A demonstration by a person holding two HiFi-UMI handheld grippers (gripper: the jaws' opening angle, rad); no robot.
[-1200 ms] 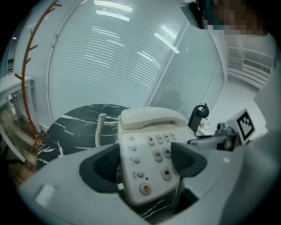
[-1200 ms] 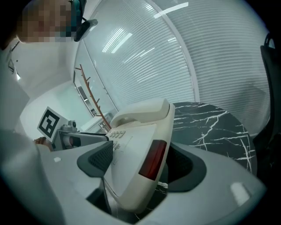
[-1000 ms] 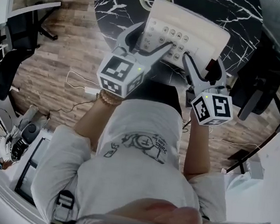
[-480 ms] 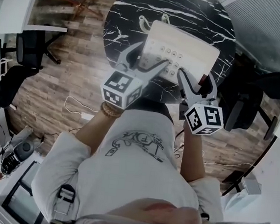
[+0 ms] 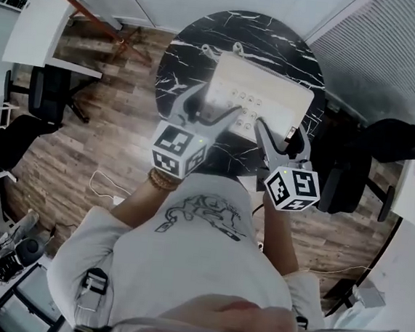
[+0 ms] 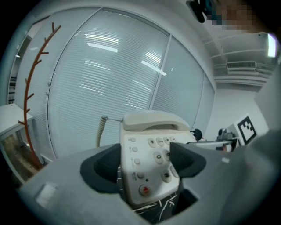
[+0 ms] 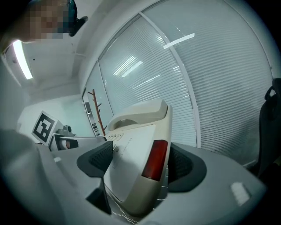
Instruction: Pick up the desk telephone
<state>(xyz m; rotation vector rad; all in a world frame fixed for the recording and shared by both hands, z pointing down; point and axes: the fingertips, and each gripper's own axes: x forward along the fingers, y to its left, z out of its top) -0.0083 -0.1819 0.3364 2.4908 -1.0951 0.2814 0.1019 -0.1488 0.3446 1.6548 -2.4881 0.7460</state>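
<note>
**A:** What has changed?

**B:** The table (image 5: 185, 57) has shrunk beneath us, so we judge the desk telephone (image 5: 263, 83) lifted, held above it. The left gripper (image 5: 214, 110), its jaws just closing tighter, clamps the left edge. The right gripper (image 5: 278, 132) clamps the right.

**A:** And its heading?

**B:** Long axis left to right, with the handset (image 6: 153, 121) far and the keypad (image 5: 247, 100) near.
</note>
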